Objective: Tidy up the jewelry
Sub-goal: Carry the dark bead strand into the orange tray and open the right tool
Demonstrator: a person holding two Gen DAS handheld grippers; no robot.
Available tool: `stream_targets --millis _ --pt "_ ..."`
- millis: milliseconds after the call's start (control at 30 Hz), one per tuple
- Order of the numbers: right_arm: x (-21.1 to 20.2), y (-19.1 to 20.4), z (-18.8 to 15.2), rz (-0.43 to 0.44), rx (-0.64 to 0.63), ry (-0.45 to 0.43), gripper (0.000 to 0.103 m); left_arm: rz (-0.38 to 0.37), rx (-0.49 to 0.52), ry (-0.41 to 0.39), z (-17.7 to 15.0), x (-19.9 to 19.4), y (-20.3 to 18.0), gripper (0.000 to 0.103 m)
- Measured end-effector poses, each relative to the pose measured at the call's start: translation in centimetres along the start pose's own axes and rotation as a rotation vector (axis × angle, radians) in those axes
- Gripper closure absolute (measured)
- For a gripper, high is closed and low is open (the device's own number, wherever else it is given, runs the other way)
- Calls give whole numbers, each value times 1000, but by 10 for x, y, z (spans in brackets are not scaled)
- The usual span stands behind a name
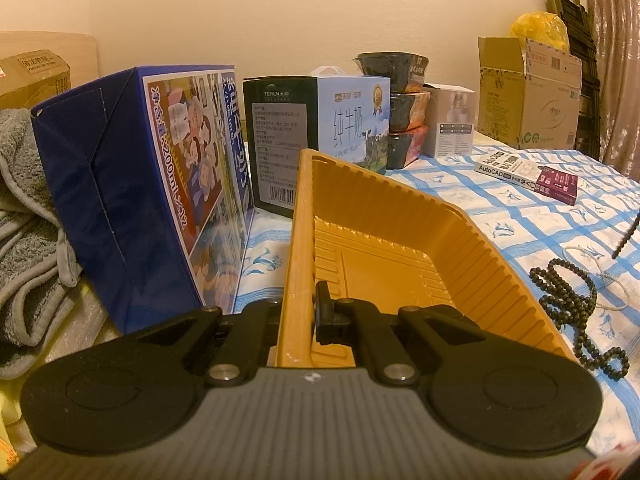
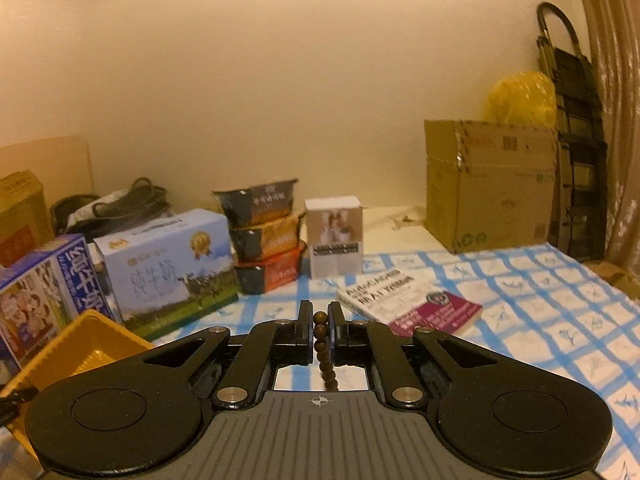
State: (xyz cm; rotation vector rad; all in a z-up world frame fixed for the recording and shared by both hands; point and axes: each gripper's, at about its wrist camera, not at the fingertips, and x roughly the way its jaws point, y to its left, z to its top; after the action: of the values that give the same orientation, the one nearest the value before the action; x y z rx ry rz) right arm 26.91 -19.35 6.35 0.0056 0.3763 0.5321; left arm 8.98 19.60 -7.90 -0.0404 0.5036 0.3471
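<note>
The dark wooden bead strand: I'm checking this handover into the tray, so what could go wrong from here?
The dark wooden bead strand is pinched by only a bead or two in the right gripper, so it may slip. More beads lie on the checked cloth and could snag. The left gripper holds the ribbed yellow plastic tray tilted.

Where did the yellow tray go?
The left gripper pinches the yellow tray by its rim, right of the blue milk carton.

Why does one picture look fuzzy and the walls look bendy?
Right wrist view: boxes and the book are smeared with motion blur, though the right gripper pinching the bead string stays sharp. Left wrist view: crisp, you can read the milk carton. Both views: the fisheye lens curves the edges, corners go dark, and the warm light tints everything yellowish.
</note>
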Motion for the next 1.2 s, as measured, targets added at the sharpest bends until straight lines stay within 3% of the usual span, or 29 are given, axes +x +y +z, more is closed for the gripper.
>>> stream_targets --millis 333,667,967,1200 --pt "-20 47 31 148 -15 -15 96 -3 -3 11 1 1 0 99" --pt "9 134 31 377 -5 30 96 -4 -16 11 3 2 1 99" --pt "57 192 0 486 28 135 96 -7 -32 11 3 1 3 99" --pt "94 209 -42 502 49 264 96 -8 -30 8 3 -1 2 99"
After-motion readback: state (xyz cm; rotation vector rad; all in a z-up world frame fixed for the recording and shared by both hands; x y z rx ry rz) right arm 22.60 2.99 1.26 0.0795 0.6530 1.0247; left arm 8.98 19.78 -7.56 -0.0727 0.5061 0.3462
